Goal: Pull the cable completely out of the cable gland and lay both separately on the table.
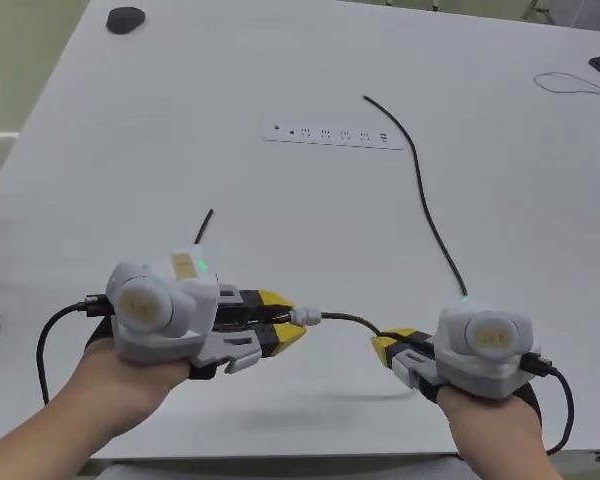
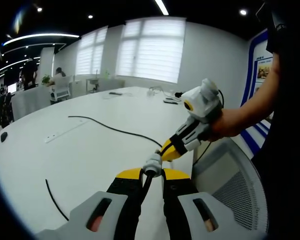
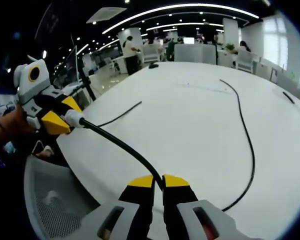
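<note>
A white cable gland point(image 1: 305, 317) point(image 2: 152, 164) is clamped between the yellow tips of my left gripper point(image 1: 298, 326) point(image 2: 151, 173), which is shut on it. From the gland a black cable point(image 1: 348, 320) point(image 3: 117, 145) spans a short gap to my right gripper point(image 1: 382, 346) point(image 3: 157, 181), shut on it. Both grippers hang above the table's near edge. Beyond the right gripper, the cable trails far across the table point(image 1: 425, 205). A short cable end point(image 1: 204, 226) lies behind the left gripper. The left gripper point(image 3: 57, 117) and gland point(image 3: 74, 118) show in the right gripper view.
A white power strip point(image 1: 330, 135) lies mid-table. A dark rounded object point(image 1: 126, 18) sits at the far left corner, and a thin wire loop point(image 1: 575, 85) at the far right. A grey mesh chair point(image 2: 235, 190) stands below the white table's point(image 1: 130, 180) near edge.
</note>
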